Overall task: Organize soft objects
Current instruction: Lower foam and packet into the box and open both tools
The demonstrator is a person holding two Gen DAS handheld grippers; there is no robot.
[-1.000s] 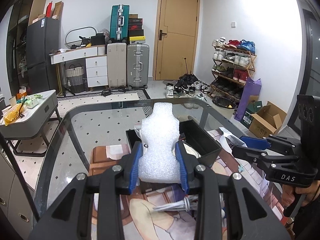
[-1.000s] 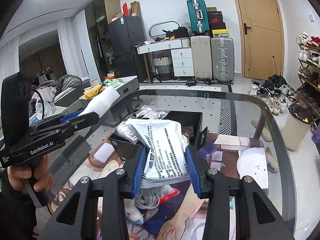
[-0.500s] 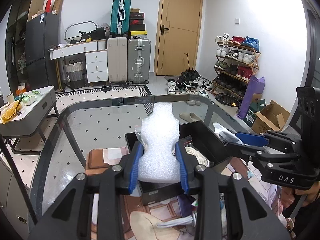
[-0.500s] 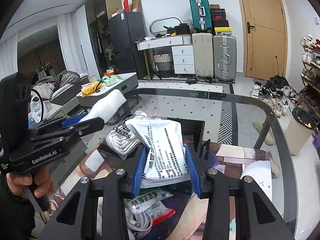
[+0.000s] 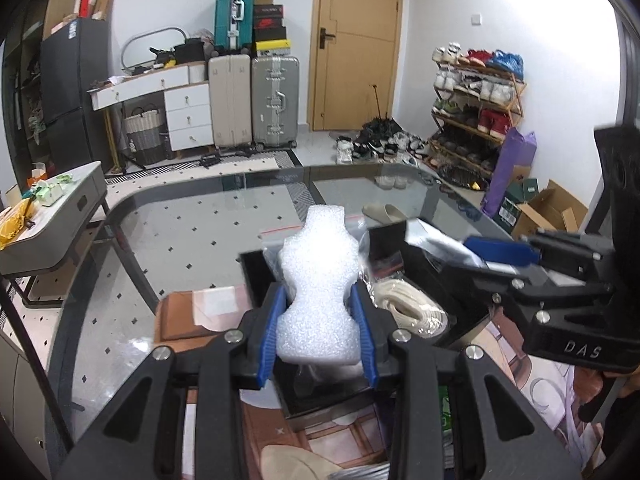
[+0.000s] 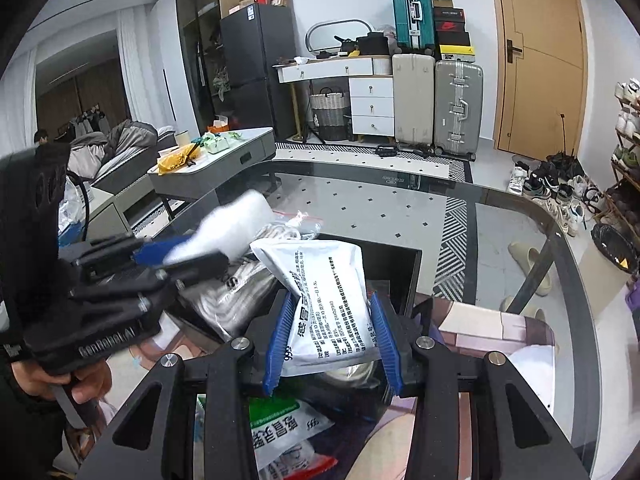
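Left hand-held gripper (image 5: pixel 318 334) is pinching foam piece (image 5: pixel 316 280) at its waist; right hand-held gripper (image 6: pixel 332 344) is clamping slippery white pouch (image 6: pixel 324 300) over black bin (image 5: pixel 424 276). Both light, squashy.

A glass table (image 5: pixel 168 240) carries a printed mat (image 6: pixel 480 320) and a black box (image 5: pixel 432 264).
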